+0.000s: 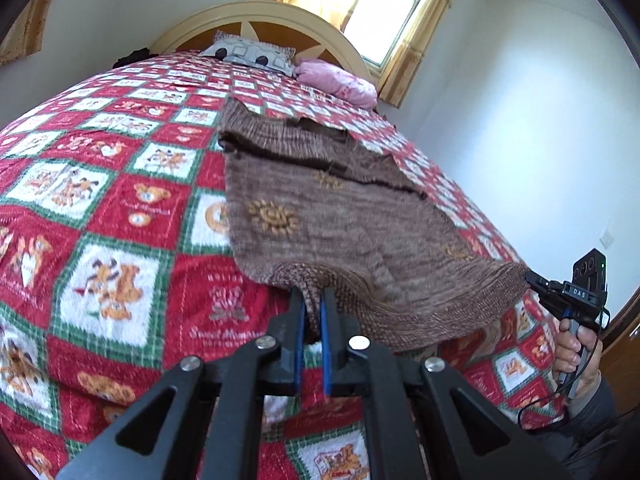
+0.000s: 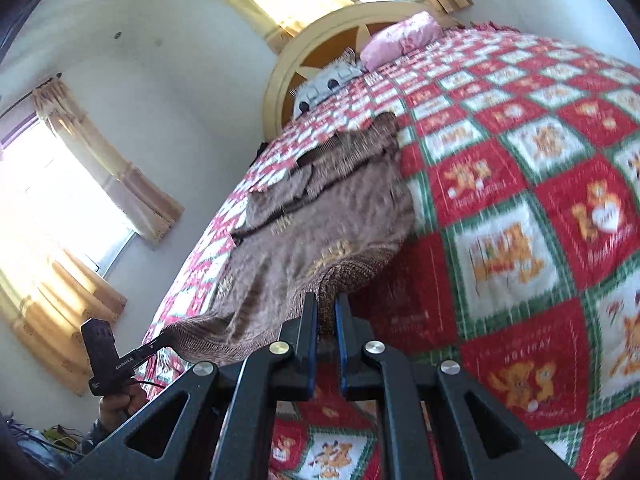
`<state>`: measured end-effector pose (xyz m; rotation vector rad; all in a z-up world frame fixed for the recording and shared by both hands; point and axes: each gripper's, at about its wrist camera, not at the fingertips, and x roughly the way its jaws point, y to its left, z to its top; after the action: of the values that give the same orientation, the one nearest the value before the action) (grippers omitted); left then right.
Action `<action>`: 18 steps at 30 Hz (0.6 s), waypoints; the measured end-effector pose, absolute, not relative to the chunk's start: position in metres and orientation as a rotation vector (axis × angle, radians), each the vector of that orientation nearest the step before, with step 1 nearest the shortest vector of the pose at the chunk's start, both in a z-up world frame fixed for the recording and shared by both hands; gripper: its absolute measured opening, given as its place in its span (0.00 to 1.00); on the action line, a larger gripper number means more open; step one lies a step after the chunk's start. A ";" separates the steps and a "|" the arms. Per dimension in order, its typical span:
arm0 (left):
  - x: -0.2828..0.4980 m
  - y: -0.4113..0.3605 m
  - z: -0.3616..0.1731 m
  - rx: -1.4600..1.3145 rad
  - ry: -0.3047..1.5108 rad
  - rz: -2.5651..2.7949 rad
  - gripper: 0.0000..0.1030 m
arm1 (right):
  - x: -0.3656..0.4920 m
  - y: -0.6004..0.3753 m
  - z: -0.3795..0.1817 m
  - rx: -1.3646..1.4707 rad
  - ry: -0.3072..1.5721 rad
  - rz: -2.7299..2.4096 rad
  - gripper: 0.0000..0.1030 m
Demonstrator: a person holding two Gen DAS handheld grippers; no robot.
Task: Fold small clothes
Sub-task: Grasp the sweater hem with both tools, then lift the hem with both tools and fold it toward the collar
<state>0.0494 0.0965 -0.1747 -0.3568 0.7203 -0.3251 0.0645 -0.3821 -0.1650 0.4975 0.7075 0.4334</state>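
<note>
A small brown knitted sweater with yellow flower motifs lies on the bed, its ribbed hem lifted off the cover toward me. My left gripper is shut on the hem's left corner, with the knit pinched between its blue pads. My right gripper, held in a hand, is shut on the hem's right corner. In the right wrist view the sweater runs away from the right gripper, which clamps the ribbed edge. The left gripper pinches the far corner at lower left. The hem sags between the two grips.
The bed carries a red, green and white teddy-bear cover. A grey pillow and a pink bundle lie by the rounded headboard. Walls and curtained windows stand close to the bed.
</note>
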 end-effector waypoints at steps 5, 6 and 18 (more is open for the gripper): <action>0.066 0.102 -0.167 -0.404 0.699 -0.347 0.07 | 0.079 -0.382 -0.150 0.483 0.673 0.415 0.07; 0.072 0.103 -0.165 -0.407 0.692 -0.353 0.07 | 0.083 -0.382 -0.148 0.482 0.669 0.414 0.07; 0.149 0.119 -0.128 -0.421 0.600 -0.356 0.06 | 0.156 -0.359 -0.102 0.436 0.603 0.455 0.07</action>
<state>0.1487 0.1186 -0.1275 -0.4208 0.6005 -0.3555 0.1565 -0.3590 -0.1022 0.4358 0.6026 0.4549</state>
